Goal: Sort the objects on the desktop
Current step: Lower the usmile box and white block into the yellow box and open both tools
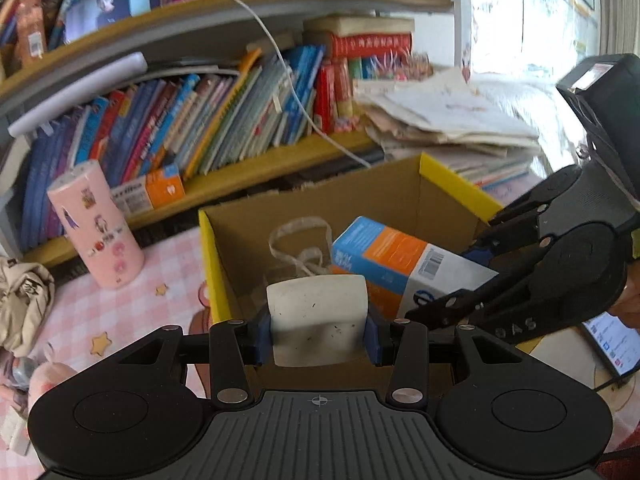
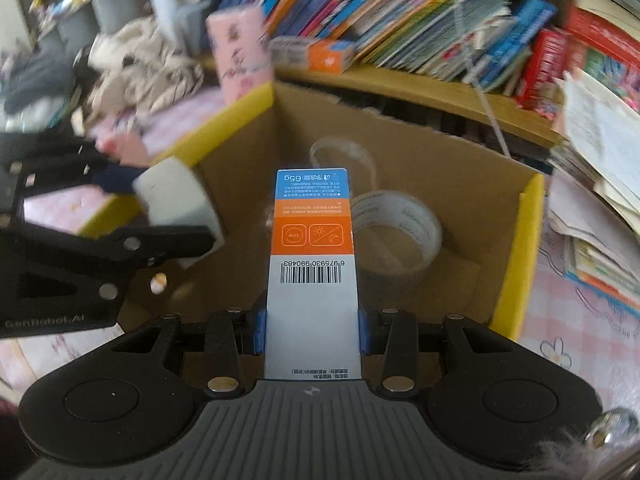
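Near end of blue-and-orange box point(image 2: 311, 264) hidden by gripper body, tape roll point(image 2: 394, 232) partly behind box, books point(image 2: 400, 32) motion-blurred, phone screen point(image 1: 614, 344) cut off at right edge

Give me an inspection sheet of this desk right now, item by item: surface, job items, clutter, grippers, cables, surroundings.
Surface: pink checked desk mat with star prints.
Job's things: cardboard box with yellow flaps, open; clear tape roll lies inside. White eraser-like block and blue-orange carton are both held over the box.
Clutter: pink sticker-covered cylinder upright beside the box; crumpled beige cloth; paper stack.
Grippers: left gripper shut on the block; right gripper shut on the carton.
Cables: white cable runs down from the shelf toward the box.
Surroundings: bookshelf full of books; bright window at right.
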Action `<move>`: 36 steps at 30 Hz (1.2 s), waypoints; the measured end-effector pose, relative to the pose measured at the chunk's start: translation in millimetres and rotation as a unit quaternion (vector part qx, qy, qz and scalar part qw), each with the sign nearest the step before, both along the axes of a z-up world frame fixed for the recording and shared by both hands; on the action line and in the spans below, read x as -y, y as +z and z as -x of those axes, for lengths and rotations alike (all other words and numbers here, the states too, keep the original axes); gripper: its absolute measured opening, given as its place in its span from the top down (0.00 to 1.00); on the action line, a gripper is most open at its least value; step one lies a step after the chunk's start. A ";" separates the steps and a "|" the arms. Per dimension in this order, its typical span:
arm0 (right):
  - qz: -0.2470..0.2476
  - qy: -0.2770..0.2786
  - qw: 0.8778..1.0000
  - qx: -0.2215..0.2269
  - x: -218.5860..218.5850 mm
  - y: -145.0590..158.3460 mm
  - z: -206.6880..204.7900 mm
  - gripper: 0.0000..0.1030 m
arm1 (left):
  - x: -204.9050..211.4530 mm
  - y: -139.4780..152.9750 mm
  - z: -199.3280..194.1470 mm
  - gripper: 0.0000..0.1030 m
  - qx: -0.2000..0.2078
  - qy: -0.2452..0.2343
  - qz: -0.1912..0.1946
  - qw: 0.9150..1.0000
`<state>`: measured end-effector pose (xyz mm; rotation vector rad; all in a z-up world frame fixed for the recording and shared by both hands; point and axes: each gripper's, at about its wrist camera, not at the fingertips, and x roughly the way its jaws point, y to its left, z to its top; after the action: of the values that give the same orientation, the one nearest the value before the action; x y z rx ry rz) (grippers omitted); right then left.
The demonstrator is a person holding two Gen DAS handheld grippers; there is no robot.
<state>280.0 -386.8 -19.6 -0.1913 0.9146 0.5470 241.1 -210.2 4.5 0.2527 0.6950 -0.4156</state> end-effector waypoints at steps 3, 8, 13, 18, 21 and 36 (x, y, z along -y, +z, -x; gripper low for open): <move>0.010 0.017 1.000 -0.009 -3.3 -5.2 -3.4 0.64 | 1.6 -6.9 -1.9 0.59 -0.018 -0.005 -0.007 1.000; 0.014 0.024 0.999 -0.033 -5.7 -11.8 -12.5 0.64 | -0.3 -13.2 -6.4 0.59 -0.041 -0.001 0.000 0.999; 0.020 0.036 0.998 -0.042 -7.1 -11.4 -15.3 0.64 | 0.3 -13.4 -6.3 0.59 -0.046 0.000 0.001 0.999; 0.023 0.034 0.998 -0.044 -7.9 -12.0 -15.8 0.64 | 0.3 -12.9 -6.8 0.59 -0.048 0.001 0.003 0.999; 0.023 0.032 0.998 -0.046 -7.7 -12.3 -16.1 0.63 | 0.1 -12.9 -6.7 0.58 -0.050 0.003 0.004 0.999; -0.034 -0.005 0.999 -0.041 2.9 -2.7 -10.5 0.45 | -6.1 0.5 9.7 0.39 -0.026 0.023 0.017 0.999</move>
<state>290.5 -389.8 -22.3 -0.1028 0.9739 0.5796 231.4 -204.2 5.0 0.1939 0.7432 -0.3905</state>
